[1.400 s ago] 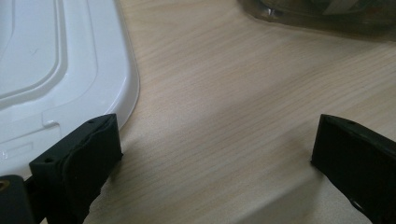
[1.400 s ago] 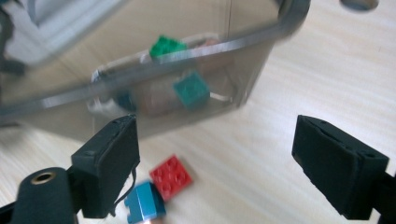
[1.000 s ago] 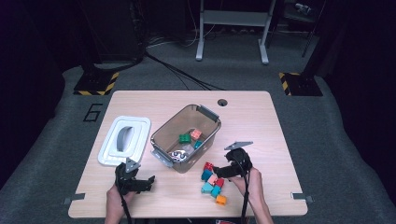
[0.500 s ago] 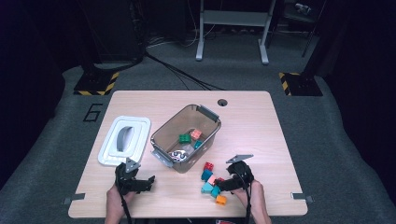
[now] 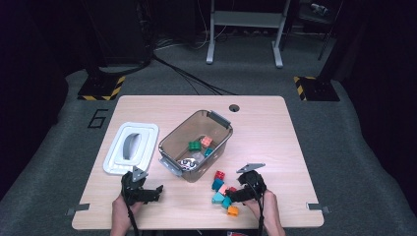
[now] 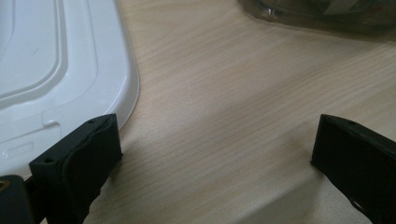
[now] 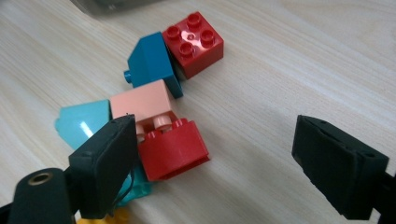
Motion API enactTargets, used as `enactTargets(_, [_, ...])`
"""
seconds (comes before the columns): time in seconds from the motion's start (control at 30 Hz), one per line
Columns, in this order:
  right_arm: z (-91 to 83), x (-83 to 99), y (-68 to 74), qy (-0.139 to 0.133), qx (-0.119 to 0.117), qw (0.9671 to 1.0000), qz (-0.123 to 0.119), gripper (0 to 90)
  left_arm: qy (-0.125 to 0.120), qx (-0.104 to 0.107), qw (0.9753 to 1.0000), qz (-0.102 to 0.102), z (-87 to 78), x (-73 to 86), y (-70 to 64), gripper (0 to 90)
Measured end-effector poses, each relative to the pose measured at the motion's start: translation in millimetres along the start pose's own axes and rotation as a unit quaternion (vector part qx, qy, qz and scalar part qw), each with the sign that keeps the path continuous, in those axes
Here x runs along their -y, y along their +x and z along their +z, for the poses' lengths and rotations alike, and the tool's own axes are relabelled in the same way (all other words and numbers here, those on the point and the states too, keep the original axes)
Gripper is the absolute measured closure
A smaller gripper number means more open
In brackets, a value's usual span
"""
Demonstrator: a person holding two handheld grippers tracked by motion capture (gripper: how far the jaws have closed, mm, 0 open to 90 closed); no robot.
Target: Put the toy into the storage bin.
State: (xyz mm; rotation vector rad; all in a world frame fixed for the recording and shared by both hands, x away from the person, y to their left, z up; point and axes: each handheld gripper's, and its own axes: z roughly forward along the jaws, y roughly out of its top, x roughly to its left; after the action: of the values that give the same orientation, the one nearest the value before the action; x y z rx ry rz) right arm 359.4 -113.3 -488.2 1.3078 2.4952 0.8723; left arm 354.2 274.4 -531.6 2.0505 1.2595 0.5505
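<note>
I have the right gripper [image 7: 217, 158] low over a heap of hard, glossy plastic bricks at the near right of the wooden table [image 5: 295, 142], just beside the clear tub [image 5: 195, 142]. Its matte black jaws stand wide apart. The nearest brick, a red block [image 7: 173, 147] lying on its side, sits just inside the left jaw, with bare wood between it and the right jaw. Its long axis runs roughly across the gap between the jaws. A pink brick [image 7: 142, 103] presses its studs against the red block's upper edge. Behind them lie a dark teal brick [image 7: 152, 63], tipped over with one stud showing at its left, and a square red four-stud brick [image 7: 194, 42], studs up. A pale cyan brick [image 7: 84, 123] with a sloped face lies beside the left jaw.

My left gripper [image 6: 215, 154] rests over bare grain, jaws wide apart and holding nothing, its left jaw just beside the rounded corner of the smooth white lid [image 6: 60, 70].
</note>
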Motion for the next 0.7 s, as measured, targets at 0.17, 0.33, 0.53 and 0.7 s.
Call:
enactTargets(0.17, [4.8, 2.4, -0.6, 0.012, 0.018, 0.9997, -0.008, 15.7, -0.001, -0.001, 1.0, 0.0, 0.1, 0.1, -0.1, 1.3])
enactTargets(0.33, [4.8, 4.1, -3.9, 0.003, 0.023, 0.9997, -0.01, 27.4, -0.001, -0.001, 1.0, 0.0, 0.1, 0.1, -0.1, 1.3])
enactTargets(0.53, [2.5, 1.3, 0.5, -0.005, 0.032, 0.9989, -0.034, 55.8, -0.001, -0.001, 1.0, 0.0, 0.1, 0.1, 0.0, 1.3])
enactTargets(0.7, [2.2, 0.5, -0.6, -0.002, 0.03, 0.9993, -0.023, 58.2, -0.001, 0.0, 1.0, 0.0, 0.1, 0.1, -0.1, 1.3])
